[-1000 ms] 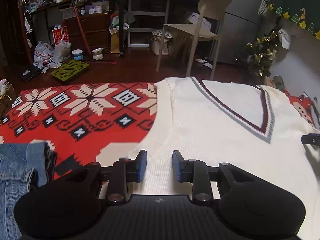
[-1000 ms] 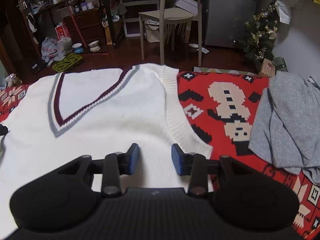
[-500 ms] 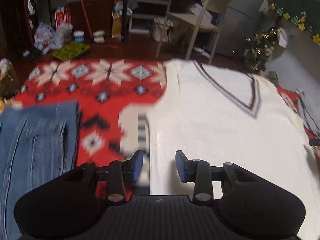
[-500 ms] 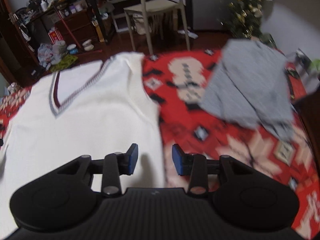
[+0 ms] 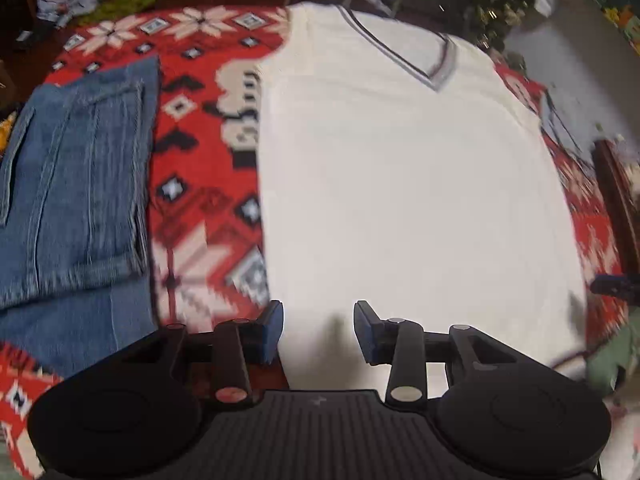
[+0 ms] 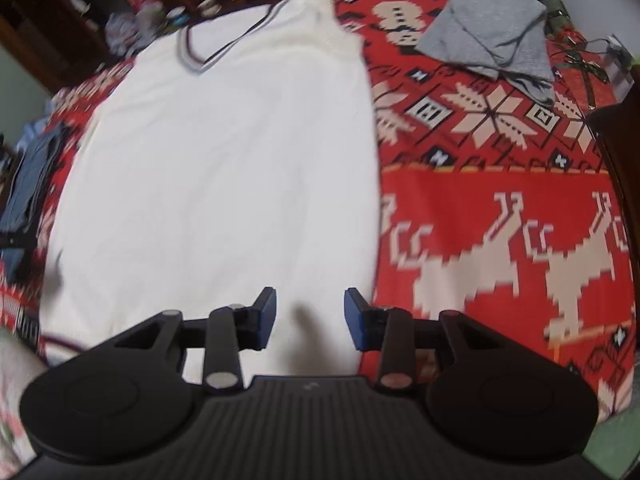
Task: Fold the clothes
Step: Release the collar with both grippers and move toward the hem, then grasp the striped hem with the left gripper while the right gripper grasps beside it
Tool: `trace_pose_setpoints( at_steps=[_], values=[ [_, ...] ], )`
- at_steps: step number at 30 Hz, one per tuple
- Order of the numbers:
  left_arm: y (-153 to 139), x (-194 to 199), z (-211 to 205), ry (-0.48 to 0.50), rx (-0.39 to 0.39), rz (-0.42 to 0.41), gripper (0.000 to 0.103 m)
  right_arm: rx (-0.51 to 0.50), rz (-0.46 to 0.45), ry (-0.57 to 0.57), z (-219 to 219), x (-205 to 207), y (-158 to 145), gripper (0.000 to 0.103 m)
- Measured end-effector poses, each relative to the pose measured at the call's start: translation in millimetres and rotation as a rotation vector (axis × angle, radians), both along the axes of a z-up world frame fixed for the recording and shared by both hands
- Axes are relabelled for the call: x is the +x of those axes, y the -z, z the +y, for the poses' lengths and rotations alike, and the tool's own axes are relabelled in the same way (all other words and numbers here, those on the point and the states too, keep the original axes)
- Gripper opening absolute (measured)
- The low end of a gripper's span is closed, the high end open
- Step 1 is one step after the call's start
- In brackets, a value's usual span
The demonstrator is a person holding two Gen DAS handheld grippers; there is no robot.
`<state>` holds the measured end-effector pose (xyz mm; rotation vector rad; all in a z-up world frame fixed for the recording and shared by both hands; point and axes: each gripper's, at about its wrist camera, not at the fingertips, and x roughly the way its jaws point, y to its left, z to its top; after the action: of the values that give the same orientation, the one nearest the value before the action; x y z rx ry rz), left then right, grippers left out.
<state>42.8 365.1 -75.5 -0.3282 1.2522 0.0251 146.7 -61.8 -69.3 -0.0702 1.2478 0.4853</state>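
Observation:
A cream sleeveless V-neck vest point(image 5: 400, 180) with a grey and maroon trimmed collar lies flat on a red patterned blanket point(image 5: 200, 160). My left gripper point(image 5: 318, 320) hovers over the vest's lower left part, close to its side edge. Its jaws are open, with nothing pinched between the blue pads. In the right wrist view the same vest point(image 6: 224, 160) fills the left half. My right gripper point(image 6: 310, 308) is above the vest's lower right part, just inside the edge, open and empty. Both views are motion-blurred.
Folded blue jeans point(image 5: 76, 180) lie on the blanket left of the vest. A crumpled grey garment point(image 6: 492, 36) sits at the far right on the red blanket point(image 6: 500, 200). A dark wooden edge point(image 6: 624, 168) borders the right side. Cluttered floor, chair legs and shelves lie beyond.
Both grippers pulled back from the vest's shoulder area towards its hem and tilted further down, so the room has slid out of view. The left jaws widened slightly.

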Motion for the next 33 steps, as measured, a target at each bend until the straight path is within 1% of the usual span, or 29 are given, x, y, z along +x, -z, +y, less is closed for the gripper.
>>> trace_pose_setpoints(
  at_steps=[4,6,9,13,20,22,26,27,28,29,30,33],
  values=[
    [-12,-19,-13,0.022,-0.058,0.081,0.038,-0.018,0.035,-0.033,3,-20,-11,0.041],
    [-11,-28,-20,0.002,-0.081,0.121,0.038,-0.016,0.064,-0.031,2,-29,-11,0.041],
    [3,-39,-27,-0.047,-0.094,0.187,0.038,-0.033,0.102,-0.028,1,-40,-6,0.041],
    [23,-45,-27,-0.111,-0.061,0.256,0.037,-0.058,0.137,-0.003,-7,-40,5,0.041],
    [49,-41,-31,-0.128,-0.060,0.305,0.036,-0.076,0.184,0.084,-28,-28,20,0.040],
    [55,-40,-33,-0.131,-0.062,0.317,0.033,-0.071,0.207,0.097,-32,-27,25,0.035],
    [58,-40,-36,-0.128,-0.069,0.314,0.032,-0.082,0.250,0.069,-26,-32,36,0.034],
    [58,-40,-37,-0.132,-0.067,0.312,0.031,-0.090,0.256,0.061,-23,-33,39,0.032],
    [58,-40,-38,-0.129,-0.066,0.310,0.028,-0.098,0.254,0.049,-20,-34,41,0.029],
    [58,-40,-39,-0.126,-0.071,0.310,0.015,-0.107,0.240,0.031,-16,-36,39,0.022],
    [59,-41,-41,-0.122,-0.071,0.308,0.007,-0.114,0.236,0.011,-12,-36,39,0.010],
    [56,-42,-49,-0.098,-0.027,0.292,0.006,-0.162,0.205,-0.039,-2,-40,36,0.005]
  ],
)
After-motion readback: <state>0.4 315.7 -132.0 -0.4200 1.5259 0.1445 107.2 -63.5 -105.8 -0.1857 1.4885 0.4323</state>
